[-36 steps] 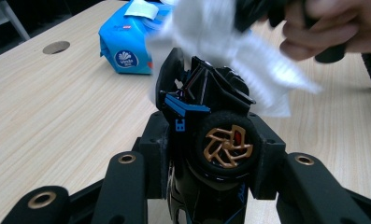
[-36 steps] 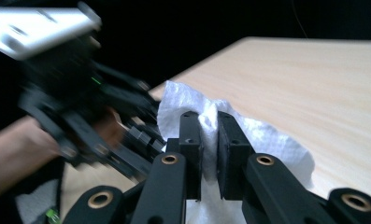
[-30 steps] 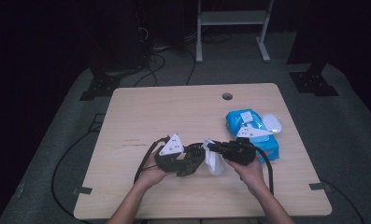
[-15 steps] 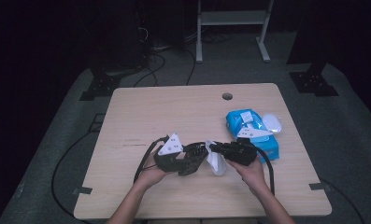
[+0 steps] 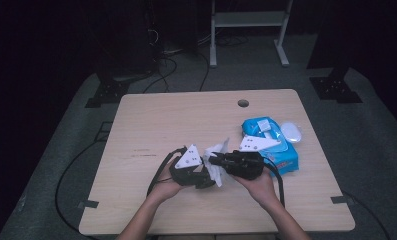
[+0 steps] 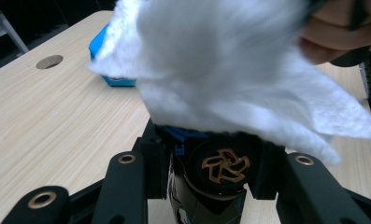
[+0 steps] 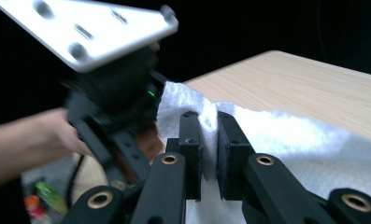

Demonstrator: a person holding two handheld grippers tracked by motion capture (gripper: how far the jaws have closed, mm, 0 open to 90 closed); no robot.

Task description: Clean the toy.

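Note:
My left gripper [image 6: 210, 156] is shut on a black rounded object [image 6: 225, 169] with a gold emblem, held low near the table's front middle [image 5: 188, 169]. A white wipe [image 6: 220, 70] hangs just above that object and drapes over it. My right gripper [image 7: 209, 135] is shut on a fold of the wipe [image 7: 290, 135], its pads [image 7: 190, 135] pinching the cloth. In the high view the right gripper [image 5: 221, 161] points left at the left one, with the wipe [image 5: 215, 152] bunched between them.
A blue pack of wipes [image 5: 263, 127] lies on the wooden table [image 5: 176, 120] right of my hands, with a white oval thing [image 5: 291, 132] beside it. A round cable hole [image 5: 243, 103] sits near the far edge. Cables trail off the table's front.
My right gripper has lifted the wipe and carried it a little toward the left gripper. The left gripper has kept still with the black object.

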